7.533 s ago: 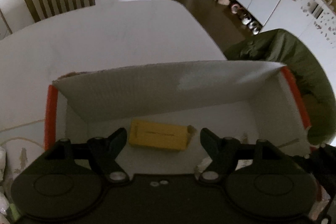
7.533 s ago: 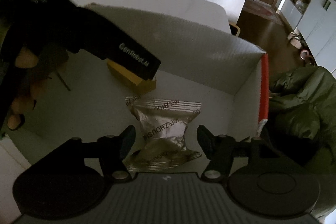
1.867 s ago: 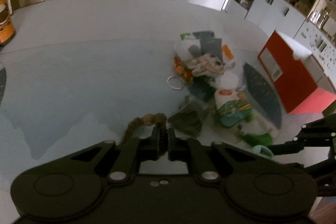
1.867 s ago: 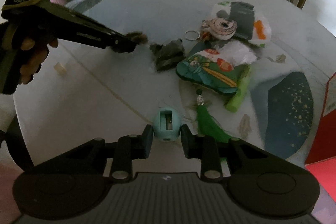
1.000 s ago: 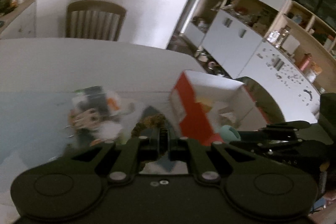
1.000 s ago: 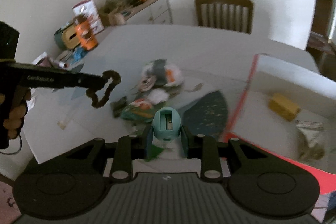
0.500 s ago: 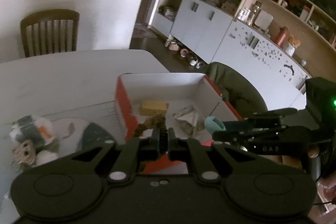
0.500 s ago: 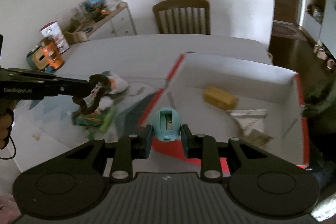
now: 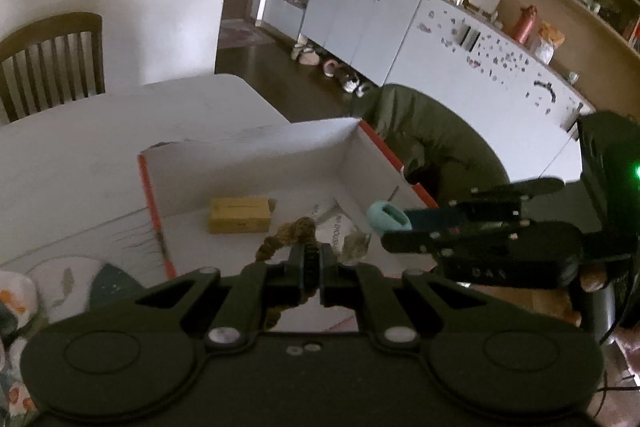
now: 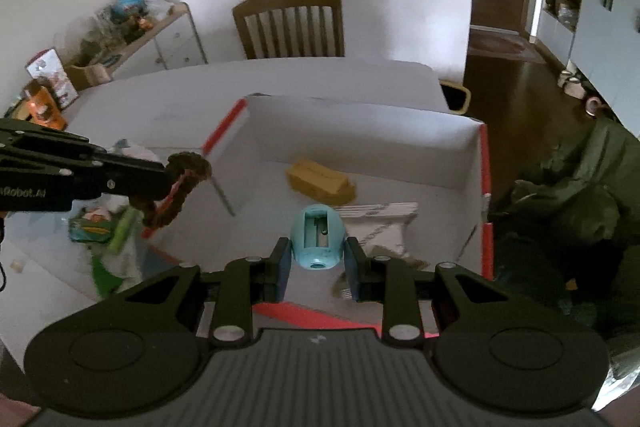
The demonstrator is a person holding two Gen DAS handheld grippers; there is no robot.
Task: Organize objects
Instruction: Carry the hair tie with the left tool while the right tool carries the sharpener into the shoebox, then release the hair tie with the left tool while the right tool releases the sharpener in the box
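My left gripper (image 9: 314, 257) is shut on a brown hair scrunchie (image 9: 286, 235) and holds it over the near left part of the open red-and-white box (image 9: 248, 163). It shows from the side in the right wrist view (image 10: 160, 179), with the scrunchie (image 10: 182, 183) hanging at the box's left wall. My right gripper (image 10: 318, 255) is shut on a teal egg-shaped pencil sharpener (image 10: 317, 237), held above the box (image 10: 472, 163); the sharpener also shows in the left wrist view (image 9: 386, 217). In the box lie a yellow packet (image 10: 320, 181) and a silver snack wrapper (image 10: 384, 227).
A pile of small objects (image 10: 104, 227) lies on the white table (image 9: 80, 147) left of the box. A wooden chair (image 10: 290, 23) stands at the far side. A green jacket (image 10: 576, 187) hangs right of the box. A sideboard with clutter (image 10: 120, 31) is at the far left.
Both grippers have carried their objects from the pile on the table over to the box. Each now hangs above the box interior, closer than half a second ago.
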